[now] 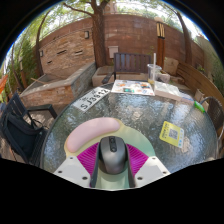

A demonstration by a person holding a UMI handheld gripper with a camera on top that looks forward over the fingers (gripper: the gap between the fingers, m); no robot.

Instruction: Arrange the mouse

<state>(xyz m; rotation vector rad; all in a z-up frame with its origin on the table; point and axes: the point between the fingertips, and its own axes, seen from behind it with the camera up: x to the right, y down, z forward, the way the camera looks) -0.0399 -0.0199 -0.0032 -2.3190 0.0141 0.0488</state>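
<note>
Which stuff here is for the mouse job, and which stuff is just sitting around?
For the job:
- mouse, held between the tool fingers, which press on its sides
- pink mouse pad, just ahead of it

Just lying about:
- yellow card
- long white sign
- clear cup
- glass table underneath

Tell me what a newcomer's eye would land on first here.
First, the grey mouse gripped between the gripper fingers' magenta pads, at the near edge of the round glass table. Just beyond it lies a pale pink mouse pad, with a yellow-green card off to the side.
</note>
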